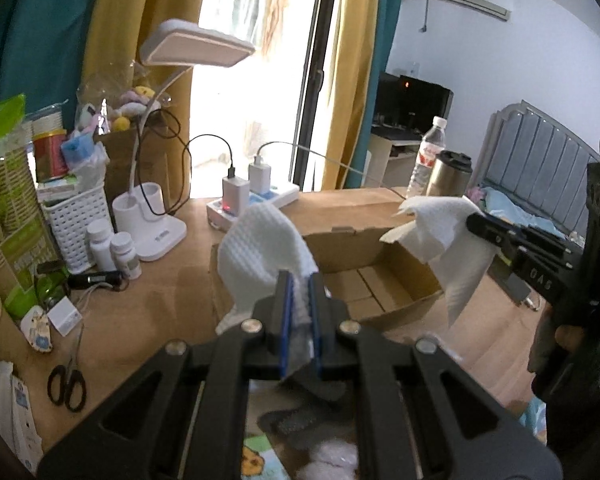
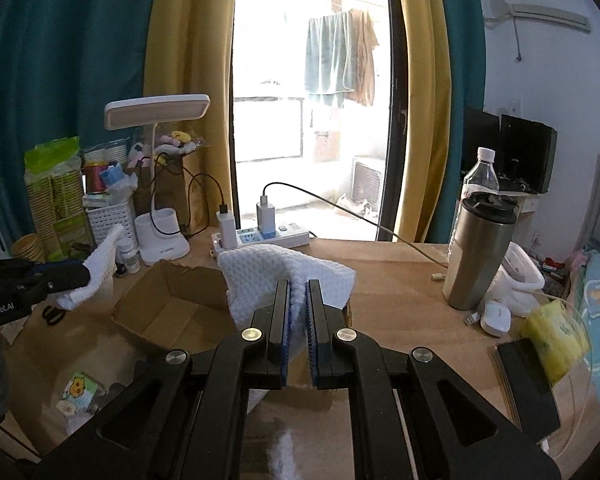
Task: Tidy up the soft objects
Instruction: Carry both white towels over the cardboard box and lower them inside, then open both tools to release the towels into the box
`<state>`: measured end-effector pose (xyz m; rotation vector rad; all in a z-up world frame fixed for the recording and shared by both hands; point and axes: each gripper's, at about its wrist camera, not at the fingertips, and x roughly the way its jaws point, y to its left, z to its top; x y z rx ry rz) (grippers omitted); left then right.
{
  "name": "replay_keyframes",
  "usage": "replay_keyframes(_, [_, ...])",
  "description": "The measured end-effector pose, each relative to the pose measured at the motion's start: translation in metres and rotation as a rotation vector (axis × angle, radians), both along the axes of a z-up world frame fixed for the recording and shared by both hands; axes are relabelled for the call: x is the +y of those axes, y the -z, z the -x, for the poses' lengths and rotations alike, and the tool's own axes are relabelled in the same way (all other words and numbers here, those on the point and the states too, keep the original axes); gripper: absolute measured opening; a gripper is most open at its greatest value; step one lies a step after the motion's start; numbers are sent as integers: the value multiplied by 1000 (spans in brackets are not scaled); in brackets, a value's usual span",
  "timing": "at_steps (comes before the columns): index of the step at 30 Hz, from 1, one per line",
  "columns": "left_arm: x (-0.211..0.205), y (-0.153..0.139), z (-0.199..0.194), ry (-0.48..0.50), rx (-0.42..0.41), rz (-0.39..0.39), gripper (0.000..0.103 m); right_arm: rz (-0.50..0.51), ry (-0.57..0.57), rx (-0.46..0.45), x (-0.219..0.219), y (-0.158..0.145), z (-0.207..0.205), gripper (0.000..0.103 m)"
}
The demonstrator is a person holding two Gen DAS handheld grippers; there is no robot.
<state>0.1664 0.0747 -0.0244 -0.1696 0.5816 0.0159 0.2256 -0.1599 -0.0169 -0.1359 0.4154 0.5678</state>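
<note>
I've got one white waffle cloth (image 1: pixel 260 248) mid-frame in the left gripper (image 1: pixel 298 280), jaws clamped on it; right gripper (image 2: pixel 298 286) pinches another white cloth (image 2: pixel 284 276). Both above the cardboard box (image 1: pixel 364 276), which looks empty, so nothing's stowed yet. Wooden desk (image 2: pixel 400 292), lamp (image 1: pixel 196 44) upper left, window behind.

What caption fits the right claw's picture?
Right claw pinching a white waffle-textured cloth above an open brown cardboard box.
</note>
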Motion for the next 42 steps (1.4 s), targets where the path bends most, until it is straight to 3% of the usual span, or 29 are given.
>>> replay_keyframes(9, [13,19,-42,6,42,6,8,12,11,25,12,6,-37,8])
replay_keyframes(18, [24,52,-77,33,139,46,8,47,20,78,25,25,-64,8])
replay_keyframes(37, [25,86,-98,53,272,61,11,121,14,188,42,63,-84,8])
replay_keyframes(42, [21,85,-99,62,294,54,18,133,10,197,41,63,-83,13])
